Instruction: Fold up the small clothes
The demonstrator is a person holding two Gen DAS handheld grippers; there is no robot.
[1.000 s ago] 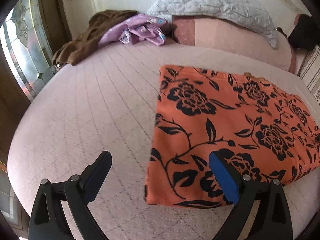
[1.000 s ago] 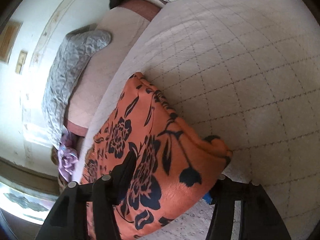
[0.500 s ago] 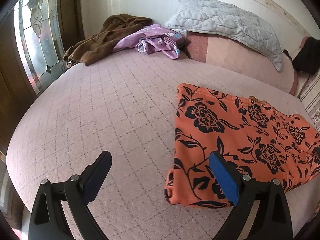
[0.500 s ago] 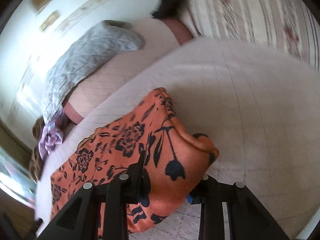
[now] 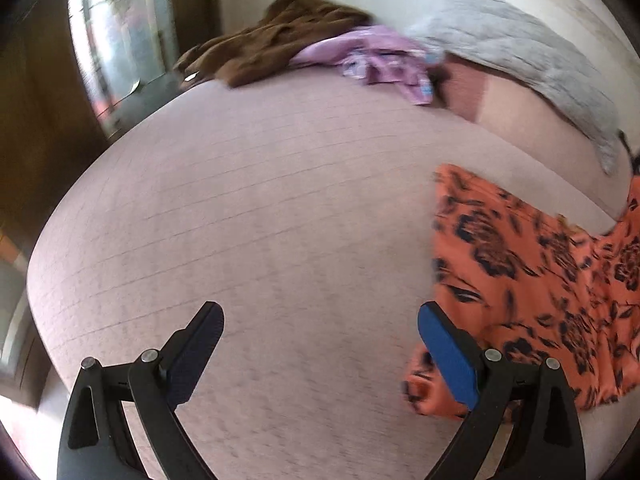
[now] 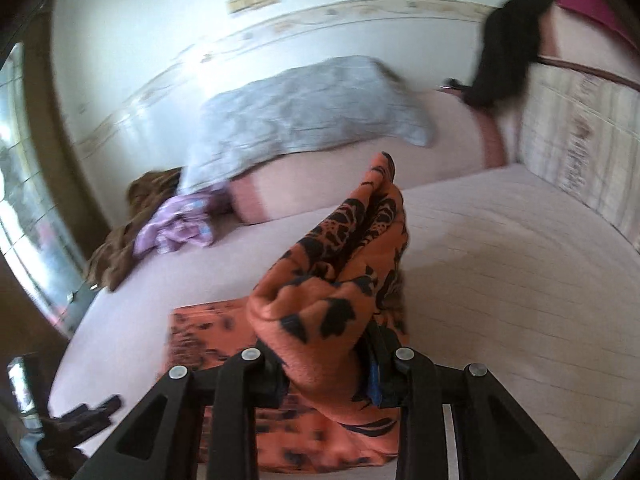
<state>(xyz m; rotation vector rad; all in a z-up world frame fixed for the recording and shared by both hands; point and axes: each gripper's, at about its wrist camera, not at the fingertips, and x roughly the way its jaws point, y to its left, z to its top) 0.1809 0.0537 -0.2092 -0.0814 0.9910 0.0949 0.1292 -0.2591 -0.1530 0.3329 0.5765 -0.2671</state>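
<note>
An orange garment with black flowers lies folded on the pink quilted bed, at the right of the left wrist view. My left gripper is open over bare bedspread, and the garment's near corner lies behind its right finger. In the right wrist view my right gripper is shut on a bunched corner of the orange garment. That corner is raised off the bed, and the rest of the cloth lies flat below it. The cloth hides the right gripper's pads.
A brown garment and a purple garment lie heaped at the bed's far side. A grey pillow rests on a pink bolster. A window is on the left. A striped cushion and black cloth stand on the right.
My right gripper has shut on the garment's corner, rolled and lifted it off the bed. My left gripper has slid left, away from the garment, and stays open.
</note>
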